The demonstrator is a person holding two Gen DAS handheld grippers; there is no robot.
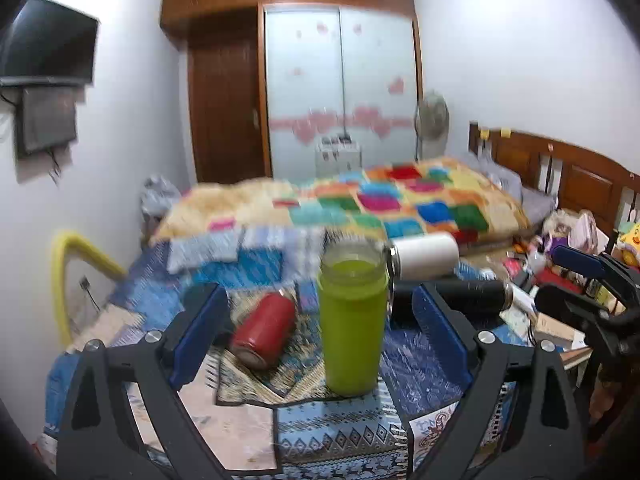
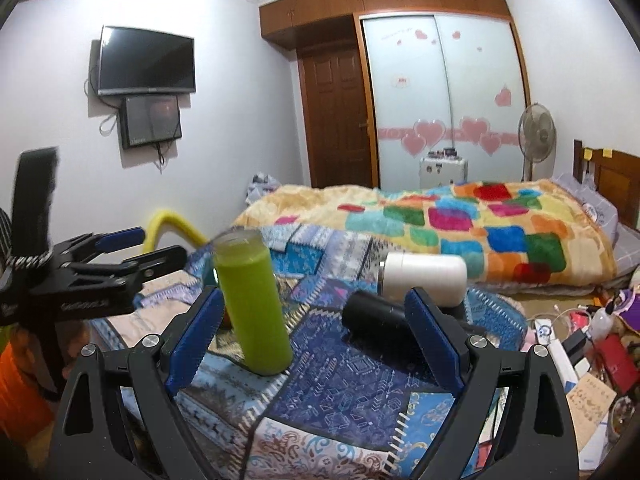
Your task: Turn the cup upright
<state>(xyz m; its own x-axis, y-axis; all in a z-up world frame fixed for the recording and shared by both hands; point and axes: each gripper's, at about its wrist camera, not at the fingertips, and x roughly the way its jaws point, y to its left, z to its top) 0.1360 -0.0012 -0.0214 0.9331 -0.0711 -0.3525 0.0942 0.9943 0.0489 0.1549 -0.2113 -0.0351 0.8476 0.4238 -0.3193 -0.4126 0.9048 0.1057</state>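
A green cup [image 1: 352, 328] stands upright on the patterned blue cloth [image 1: 340, 436], mouth up. It stands between the wide-open blue pads of my left gripper [image 1: 320, 332], untouched. In the right wrist view the green cup [image 2: 256, 304] stands left of centre, just inside the left pad of my open, empty right gripper [image 2: 316, 336]. A red cup [image 1: 264, 332] lies on its side left of the green one. A black cup [image 2: 374, 314] and a white cup [image 2: 424, 278] lie on their sides to the right.
The left gripper [image 2: 120, 254] shows at the left edge of the right wrist view, the right gripper [image 1: 584, 276] at the right edge of the left wrist view. A bed with a colourful blanket [image 2: 460, 228] lies behind. Clutter [image 2: 592, 344] covers the floor at right.
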